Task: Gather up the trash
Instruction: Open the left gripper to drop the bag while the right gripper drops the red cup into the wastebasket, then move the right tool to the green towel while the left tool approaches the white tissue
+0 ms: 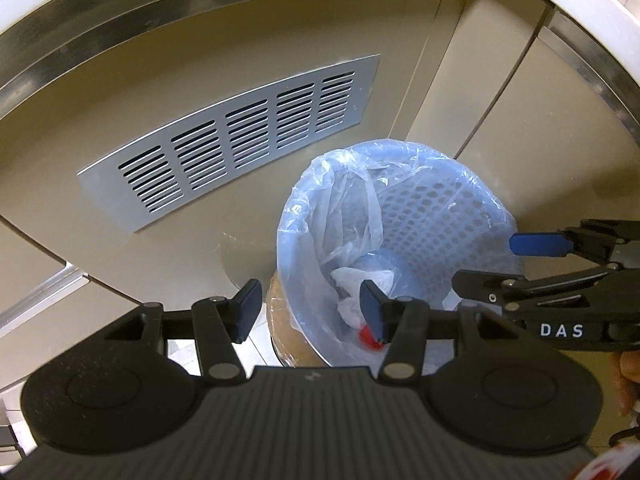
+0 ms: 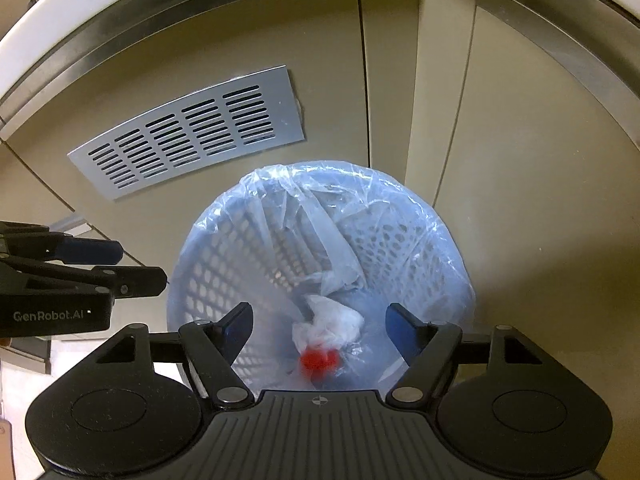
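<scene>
A pale blue perforated waste basket (image 1: 424,208) (image 2: 404,240) lined with a clear plastic bag stands on the floor against a cabinet. At its bottom lie a crumpled white tissue (image 1: 352,284) (image 2: 328,324) and a small red piece (image 1: 366,338) (image 2: 318,360). My left gripper (image 1: 311,312) (image 2: 132,266) hangs open over the basket's left rim, nothing between its fingers. My right gripper (image 2: 320,326) (image 1: 500,264) is open directly above the basket's mouth, with the tissue and red piece lying well below its pads, untouched.
A beige cabinet front with a silver vent grille (image 1: 224,136) (image 2: 188,132) rises behind the basket, under a white countertop edge (image 1: 560,12). A round brown base (image 1: 288,340) shows beneath the basket. A hand (image 1: 628,384) shows at the right edge.
</scene>
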Available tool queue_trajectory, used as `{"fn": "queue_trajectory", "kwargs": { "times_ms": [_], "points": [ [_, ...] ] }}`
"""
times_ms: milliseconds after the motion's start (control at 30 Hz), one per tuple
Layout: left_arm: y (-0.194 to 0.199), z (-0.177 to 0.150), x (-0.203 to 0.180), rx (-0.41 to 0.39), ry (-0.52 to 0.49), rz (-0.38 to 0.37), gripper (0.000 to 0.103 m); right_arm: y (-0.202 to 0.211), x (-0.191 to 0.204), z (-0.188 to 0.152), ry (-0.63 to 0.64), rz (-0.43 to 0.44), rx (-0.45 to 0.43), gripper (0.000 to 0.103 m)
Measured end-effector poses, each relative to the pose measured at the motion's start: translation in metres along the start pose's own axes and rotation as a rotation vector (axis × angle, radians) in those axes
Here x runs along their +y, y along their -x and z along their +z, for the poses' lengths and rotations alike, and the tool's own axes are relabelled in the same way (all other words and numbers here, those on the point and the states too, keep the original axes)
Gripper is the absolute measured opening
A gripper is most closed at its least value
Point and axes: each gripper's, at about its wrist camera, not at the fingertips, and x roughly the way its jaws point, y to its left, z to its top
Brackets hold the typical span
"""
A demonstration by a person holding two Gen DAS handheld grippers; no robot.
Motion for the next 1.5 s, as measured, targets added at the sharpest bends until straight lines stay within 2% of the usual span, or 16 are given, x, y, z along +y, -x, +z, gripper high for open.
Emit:
{"fn": "queue_trajectory", "kwargs": {
  "times_ms": [300, 567, 733, 800, 1033, 1233, 1500],
  "points": [
    [0.024, 0.001, 0.004, -0.036, 0.042, 0.016, 0.05, 0.026, 0.01, 0.001, 0.026, -0.004, -0.03, 0.073],
    [0.075, 0.006, 0.01, -0.078, 0.078, 0.026, 0.052, 0.075, 0.033, 0.017, 0.073, 0.012, -0.097, 0.073],
    [0.12, 0.018, 0.01, -0.161, 0.063, 0.015, 0.054, 0.119, 0.046, 0.037, 0.09, 0.012, -0.19, 0.073],
    [0.137, 0.025, 0.011, -0.201, 0.059, 0.007, 0.058, 0.136, 0.049, 0.046, 0.079, 0.003, -0.232, 0.073],
    [0.181, 0.056, 0.017, -0.338, 0.029, 0.023, 0.06, 0.175, 0.047, 0.084, 0.034, -0.036, -0.359, 0.073],
    [0.184, 0.096, 0.019, -0.4, 0.046, 0.057, 0.06, 0.181, 0.031, 0.122, 0.048, -0.033, -0.416, 0.073],
    [0.159, 0.13, 0.008, -0.401, 0.07, 0.092, 0.059, 0.156, 0.015, 0.178, 0.174, 0.005, -0.428, 0.073]
  ]
}}
